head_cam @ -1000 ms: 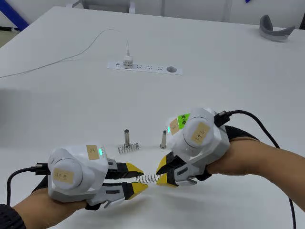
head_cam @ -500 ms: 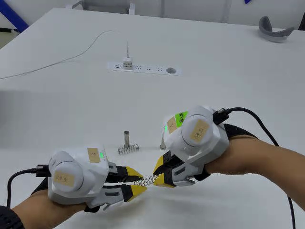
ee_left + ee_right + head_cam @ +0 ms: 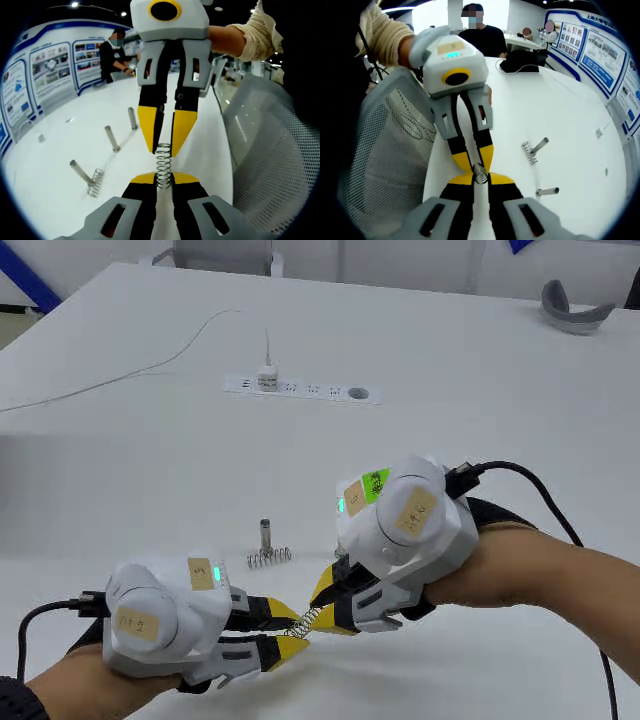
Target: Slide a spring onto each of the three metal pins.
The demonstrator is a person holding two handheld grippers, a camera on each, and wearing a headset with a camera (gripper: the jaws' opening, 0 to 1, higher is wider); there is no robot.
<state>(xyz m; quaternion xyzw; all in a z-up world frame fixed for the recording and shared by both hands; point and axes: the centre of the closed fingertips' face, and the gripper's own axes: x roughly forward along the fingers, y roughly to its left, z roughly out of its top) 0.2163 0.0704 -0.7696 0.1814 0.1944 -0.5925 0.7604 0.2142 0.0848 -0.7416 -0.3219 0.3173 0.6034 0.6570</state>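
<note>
Spring (image 3: 162,165) is held above the desk (image 3: 150,460), one end pinched by the fingers of the left gripper (image 3: 164,179), the other by those of the right gripper (image 3: 162,148), so it is on no pin yet. The far pin (image 3: 132,118) seems already sleeved, though it is too small to be sure; the middle pin (image 3: 112,138) is bare, and a loose spring (image 3: 95,182) lies at the foot of the near pin (image 3: 80,171), crowding it.

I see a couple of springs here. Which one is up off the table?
The spring pinched between the left gripper and right gripper, an end in each. The other spring lies flat on the table beside a pin.
</note>
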